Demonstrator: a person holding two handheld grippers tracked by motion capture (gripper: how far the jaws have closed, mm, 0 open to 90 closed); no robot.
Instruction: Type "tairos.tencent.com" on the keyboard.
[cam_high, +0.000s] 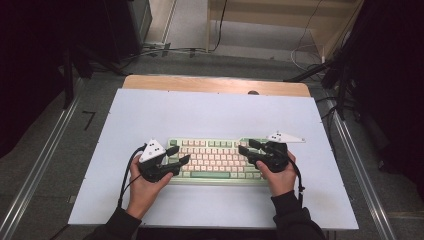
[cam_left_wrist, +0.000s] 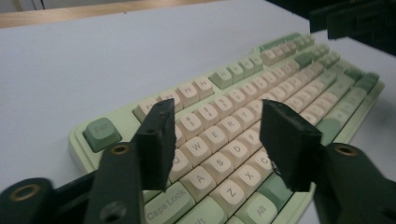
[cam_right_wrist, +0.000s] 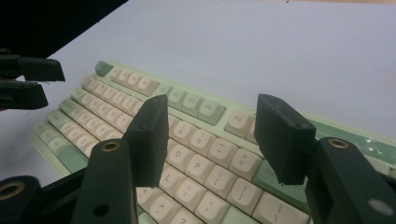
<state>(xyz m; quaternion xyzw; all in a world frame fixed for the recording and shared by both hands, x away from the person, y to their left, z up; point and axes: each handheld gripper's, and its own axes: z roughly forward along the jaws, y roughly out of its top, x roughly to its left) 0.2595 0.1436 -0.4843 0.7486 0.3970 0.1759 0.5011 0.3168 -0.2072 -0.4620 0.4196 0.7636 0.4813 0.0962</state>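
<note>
A pale green keyboard (cam_high: 215, 161) with cream keys lies on the near middle of the white table top (cam_high: 210, 115). My left gripper (cam_high: 181, 154) hovers over the keyboard's left end, open, with nothing between its jaws. In the left gripper view, my left gripper (cam_left_wrist: 217, 112) points over the letter keys of the keyboard (cam_left_wrist: 233, 135). My right gripper (cam_high: 245, 146) hovers open over the keyboard's right end. In the right gripper view, my right gripper (cam_right_wrist: 211, 105) is above the number and P keys of the keyboard (cam_right_wrist: 196, 140). Neither gripper holds anything.
The wooden table edge (cam_high: 215, 84) runs along the far side. Beyond it, cables (cam_high: 165, 50) lie on the floor. Metal rails (cam_high: 45, 155) flank the table on both sides. Bare white surface surrounds the keyboard.
</note>
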